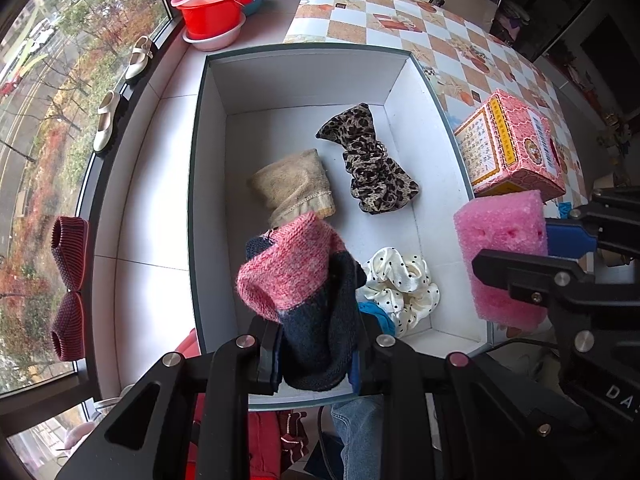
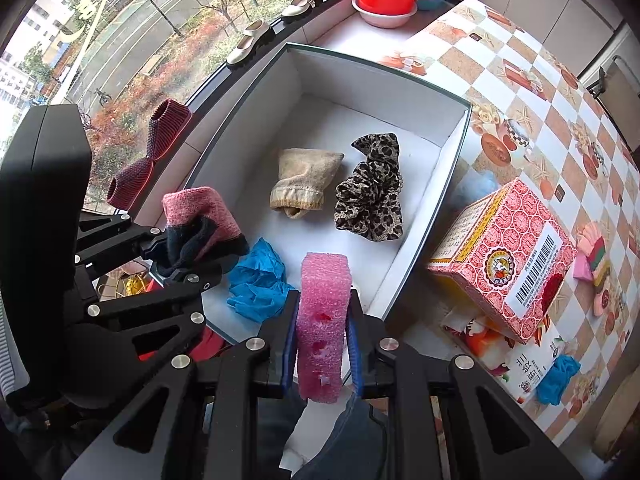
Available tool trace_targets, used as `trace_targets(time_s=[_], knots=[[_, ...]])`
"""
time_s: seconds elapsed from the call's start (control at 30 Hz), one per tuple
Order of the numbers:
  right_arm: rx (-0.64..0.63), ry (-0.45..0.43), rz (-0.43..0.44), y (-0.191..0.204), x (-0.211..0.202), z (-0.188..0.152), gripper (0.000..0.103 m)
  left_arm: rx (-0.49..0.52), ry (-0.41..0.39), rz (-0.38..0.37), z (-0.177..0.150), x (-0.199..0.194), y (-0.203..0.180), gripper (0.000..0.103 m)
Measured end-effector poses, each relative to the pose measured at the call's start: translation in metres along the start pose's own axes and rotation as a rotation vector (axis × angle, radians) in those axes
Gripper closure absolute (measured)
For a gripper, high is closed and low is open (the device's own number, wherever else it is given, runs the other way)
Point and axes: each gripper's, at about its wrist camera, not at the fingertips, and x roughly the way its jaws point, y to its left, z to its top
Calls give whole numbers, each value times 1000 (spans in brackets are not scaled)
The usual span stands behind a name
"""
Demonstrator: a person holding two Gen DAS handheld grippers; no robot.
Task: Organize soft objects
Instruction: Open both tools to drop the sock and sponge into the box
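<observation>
One pink-navy sock (image 1: 304,300), one pink sponge (image 2: 322,320), two scrunchies (image 1: 370,160)

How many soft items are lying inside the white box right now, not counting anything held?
4: a beige sock mid-box, a leopard scrunchie beside it, a polka-dot scrunchie in the near corner, and a blue glove next to that. Others may be hidden under the held sock.

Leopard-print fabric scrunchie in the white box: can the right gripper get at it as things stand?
Probably not yet. The way down to the leopard-print fabric scrunchie looks open, with nothing lying over it, but the right gripper is shut on the pink foam block, so it would need to release that first.
</observation>
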Motion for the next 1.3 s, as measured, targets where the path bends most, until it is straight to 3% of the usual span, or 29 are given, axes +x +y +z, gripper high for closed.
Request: trace_targets(time_s=[1.17, 1.3], knots=[[-21, 30, 3, 6, 18, 13, 80, -2, 29, 34, 6, 14, 6, 76], [-18, 32, 11, 6, 21, 15, 80, 4, 28, 36, 6, 16, 5, 62]])
